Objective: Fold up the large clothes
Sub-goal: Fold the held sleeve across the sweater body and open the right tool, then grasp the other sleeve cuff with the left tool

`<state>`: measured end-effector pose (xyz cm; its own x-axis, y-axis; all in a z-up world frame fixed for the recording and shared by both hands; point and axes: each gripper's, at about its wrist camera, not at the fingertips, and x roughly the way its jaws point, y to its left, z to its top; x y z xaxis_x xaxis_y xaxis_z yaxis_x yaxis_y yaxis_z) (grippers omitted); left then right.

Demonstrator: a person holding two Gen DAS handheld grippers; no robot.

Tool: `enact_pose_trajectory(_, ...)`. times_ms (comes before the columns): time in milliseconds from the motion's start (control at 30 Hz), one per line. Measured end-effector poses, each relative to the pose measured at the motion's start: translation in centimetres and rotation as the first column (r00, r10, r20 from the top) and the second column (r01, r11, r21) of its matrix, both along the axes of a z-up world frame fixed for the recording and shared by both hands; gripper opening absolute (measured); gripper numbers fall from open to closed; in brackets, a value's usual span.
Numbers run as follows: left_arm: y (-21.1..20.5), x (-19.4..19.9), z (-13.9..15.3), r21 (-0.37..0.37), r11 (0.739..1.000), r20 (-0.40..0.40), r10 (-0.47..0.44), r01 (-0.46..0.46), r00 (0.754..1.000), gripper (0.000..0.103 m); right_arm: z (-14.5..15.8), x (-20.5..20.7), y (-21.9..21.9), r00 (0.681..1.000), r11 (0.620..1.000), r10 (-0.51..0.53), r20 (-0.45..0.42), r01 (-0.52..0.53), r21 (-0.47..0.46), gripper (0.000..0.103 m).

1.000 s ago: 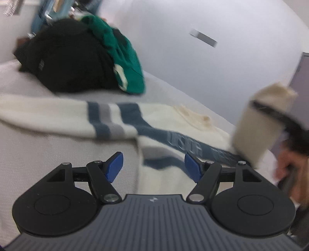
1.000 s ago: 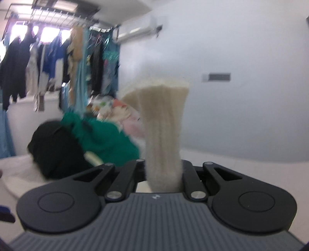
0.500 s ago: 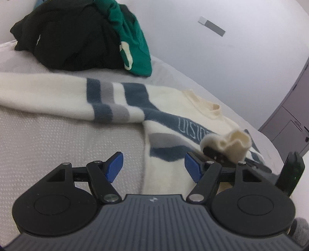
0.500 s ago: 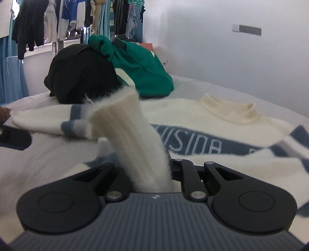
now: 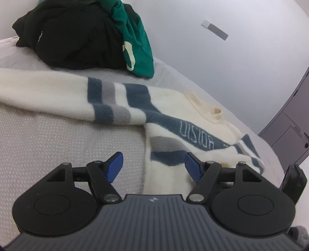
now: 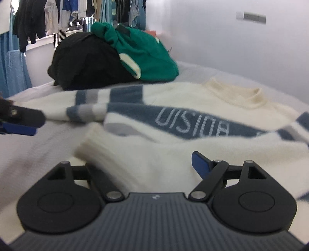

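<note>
A cream sweater (image 5: 173,108) with blue and grey stripes and light lettering lies flat on the grey bed (image 5: 48,139); it also shows in the right wrist view (image 6: 193,119). One sleeve (image 5: 48,92) stretches out to the left. The other sleeve (image 6: 154,154) is folded across the body, its cuff lying over my right gripper's left finger. My left gripper (image 5: 153,166) is open and empty, low over the sweater's left edge. My right gripper (image 6: 148,164) is open above the folded sleeve; only its right blue pad (image 6: 199,162) shows.
A heap of black clothes (image 5: 73,36) and a green garment (image 5: 137,42) lies at the far side of the bed, also in the right wrist view (image 6: 92,61). A white wall (image 5: 231,48) and grey cabinet (image 5: 289,135) stand beyond. Clothes hang at the back left (image 6: 58,13).
My right gripper carried the cream sleeve down over the sweater's body and opened, dropping it there. My left gripper stayed open and came slightly lower and closer.
</note>
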<state>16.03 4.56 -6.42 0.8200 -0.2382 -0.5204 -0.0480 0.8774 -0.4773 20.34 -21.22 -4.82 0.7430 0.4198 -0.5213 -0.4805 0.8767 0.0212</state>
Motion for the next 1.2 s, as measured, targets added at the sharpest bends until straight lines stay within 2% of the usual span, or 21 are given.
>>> enact_pose_trajectory(133,-0.6,-0.3,0.4,0.000,1.000,0.018,-0.020,0.020,1.000,0.075,0.7,-1.6,-1.1,0.992,0.997,0.022,-0.124,-0.012,0.077,0.081)
enact_pose_trajectory(267,-2.2,0.1,0.6,0.015,0.996,0.033,-0.093,0.092,0.995,0.075,1.8,-4.2,-2.3,0.984,0.993,0.048,-0.170,-0.028,0.116,0.081)
enact_pose_trajectory(400,-4.2,0.8,0.6,0.033,0.986,0.036,-0.164,0.163,0.986,0.074,2.8,-6.3,-4.1,0.989,0.989,0.001,-0.145,0.020,0.144,0.081)
enact_pose_trajectory(500,-5.6,1.6,0.7,0.063,0.976,0.045,-0.210,0.207,0.977,0.072,3.4,-6.1,-5.2,0.991,0.984,-0.068,-0.115,0.086,0.157,0.081)
enact_pose_trajectory(567,-6.6,2.1,0.7,0.091,0.966,0.049,-0.246,0.241,0.968,0.067,3.5,-5.4,-5.8,0.988,0.976,-0.098,-0.116,0.119,0.183,0.079)
enact_pose_trajectory(600,-7.1,2.4,0.6,0.107,0.960,0.044,-0.263,0.257,0.964,0.059,3.5,-5.0,-6.0,0.986,0.972,-0.113,-0.121,0.135,0.193,0.076)
enact_pose_trajectory(633,-7.5,2.8,0.5,0.119,0.953,0.037,-0.284,0.278,0.958,0.050,3.4,-4.5,-6.2,0.984,0.970,-0.127,-0.127,0.150,0.194,0.074)
enact_pose_trajectory(700,-8.3,3.5,0.1,0.129,0.941,0.029,-0.318,0.312,0.948,0.041,3.0,-3.6,-6.3,0.977,0.967,-0.154,-0.144,0.179,0.181,0.059)
enact_pose_trajectory(800,-9.3,4.5,-0.6,0.167,0.926,0.004,-0.345,0.340,0.939,0.034,2.4,-2.3,-6.4,0.970,0.964,-0.174,-0.167,0.203,0.171,0.045)
enact_pose_trajectory(967,-9.9,5.8,-2.9,0.197,0.913,-0.085,-0.348,0.358,0.934,0.031,1.7,-0.6,-5.7,0.968,0.967,-0.175,-0.182,0.204,0.154,0.041)
enact_pose_trajectory(1067,-9.6,6.6,-4.3,0.172,0.918,-0.155,-0.332,0.356,0.930,0.031,0.9,0.3,-5.0,0.964,0.973,-0.168,-0.207,0.196,0.125,0.041)
enact_pose_trajectory(1200,-9.2,6.9,-4.7,0.150,0.922,-0.154,-0.334,0.356,0.930,0.031,-1.1,1.4,-4.2,0.952,0.981,-0.166,-0.258,0.186,0.056,0.039)
